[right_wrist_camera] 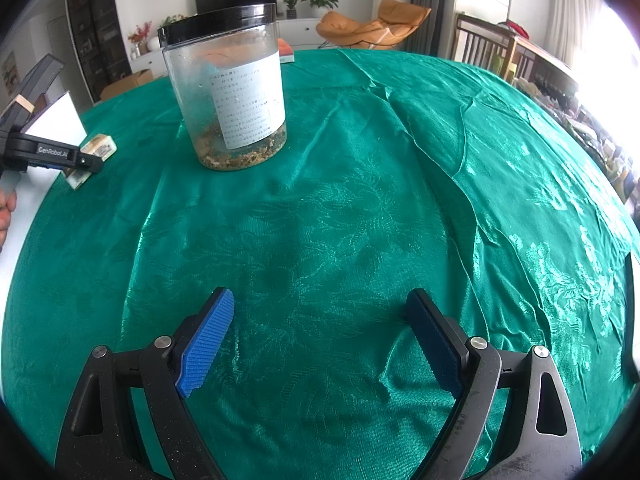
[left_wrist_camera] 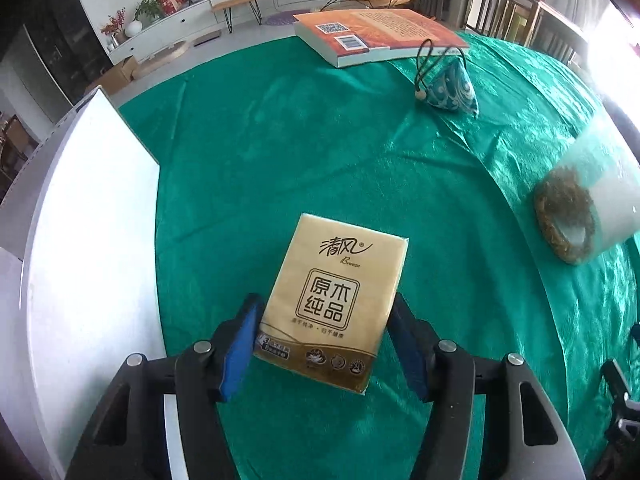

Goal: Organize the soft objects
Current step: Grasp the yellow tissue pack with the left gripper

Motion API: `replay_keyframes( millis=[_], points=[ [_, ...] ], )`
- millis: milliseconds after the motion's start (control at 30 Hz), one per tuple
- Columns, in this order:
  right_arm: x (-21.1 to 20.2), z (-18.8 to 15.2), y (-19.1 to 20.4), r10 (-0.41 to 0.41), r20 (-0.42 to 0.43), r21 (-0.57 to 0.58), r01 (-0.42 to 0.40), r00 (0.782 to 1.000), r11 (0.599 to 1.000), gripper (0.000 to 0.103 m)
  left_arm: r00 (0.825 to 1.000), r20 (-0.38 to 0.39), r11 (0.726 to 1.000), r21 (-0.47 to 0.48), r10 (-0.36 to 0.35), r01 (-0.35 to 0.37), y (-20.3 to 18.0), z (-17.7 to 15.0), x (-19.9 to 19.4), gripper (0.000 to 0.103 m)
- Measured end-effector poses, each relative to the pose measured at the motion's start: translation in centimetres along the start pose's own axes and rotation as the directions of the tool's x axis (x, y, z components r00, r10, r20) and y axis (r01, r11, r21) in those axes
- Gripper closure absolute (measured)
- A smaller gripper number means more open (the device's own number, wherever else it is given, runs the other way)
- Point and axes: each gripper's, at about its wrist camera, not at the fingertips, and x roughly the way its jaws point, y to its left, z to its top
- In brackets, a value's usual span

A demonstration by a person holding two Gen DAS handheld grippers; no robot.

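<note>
My left gripper (left_wrist_camera: pixel 326 312) is shut on a gold tissue pack (left_wrist_camera: pixel 334 300), its blue pads pressing both long sides, held just above the green tablecloth (left_wrist_camera: pixel 280 152). A blue patterned cloth pouch (left_wrist_camera: pixel 450 82) with a dark cord sits farther back right. In the right wrist view the left gripper (right_wrist_camera: pixel 86 160) holds the tissue pack (right_wrist_camera: pixel 100 148) at the far left. My right gripper (right_wrist_camera: pixel 320 320) is open and empty over the tablecloth (right_wrist_camera: pixel 360 200).
A white box (left_wrist_camera: pixel 92 216) stands at the left table edge. An orange book (left_wrist_camera: pixel 376 32) lies at the back. A clear plastic jar (right_wrist_camera: pixel 228 88) with a black lid and brown bits stands between the grippers, also in the left wrist view (left_wrist_camera: pixel 584 208).
</note>
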Motion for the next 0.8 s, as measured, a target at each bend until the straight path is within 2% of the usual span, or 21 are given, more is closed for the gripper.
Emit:
replay_keyframes(
  millis=[267,400,467,500,567,600,633,800],
  points=[
    [0.0,0.0,0.0,0.0,0.0,0.0,0.0,1.0,1.0,0.013,1.0,-0.012,1.0,-0.001,-0.014,0.014,-4.6,-8.2,-4.0,0.041],
    [0.0,0.0,0.0,0.0,0.0,0.0,0.0,1.0,1.0,0.013,0.999,0.02,0.998,-0.05,-0.035,0.036,-5.8,-12.1,-5.4,0.041],
    [0.0,0.0,0.0,0.0,0.0,0.0,0.0,1.0,1.0,0.013,0.998,0.059,0.998,-0.058,-0.012,0.016,-6.1,-13.4,-5.8,0.041],
    [0.0,0.0,0.0,0.0,0.0,0.0,0.0,1.0,1.0,0.013,0.997,0.08,0.998,-0.06,-0.001,0.006,-6.3,-13.7,-5.9,0.039],
    [0.0,0.0,0.0,0.0,0.0,0.0,0.0,1.0,1.0,0.013,0.995,0.093,0.998,-0.064,0.019,-0.013,-6.3,-14.2,-5.7,0.025],
    [0.0,0.0,0.0,0.0,0.0,0.0,0.0,1.0,1.0,0.013,0.995,0.098,0.997,-0.073,0.035,-0.028,-5.8,-14.1,-5.3,0.009],
    [0.0,0.0,0.0,0.0,0.0,0.0,0.0,1.0,1.0,0.013,0.994,0.095,0.996,-0.077,0.05,-0.043,-5.6,-14.1,-5.0,0.002],
    [0.0,0.0,0.0,0.0,0.0,0.0,0.0,1.0,1.0,0.013,0.988,0.152,0.991,-0.128,-0.015,0.034,-3.9,-14.5,-4.3,0.0]
  ],
)
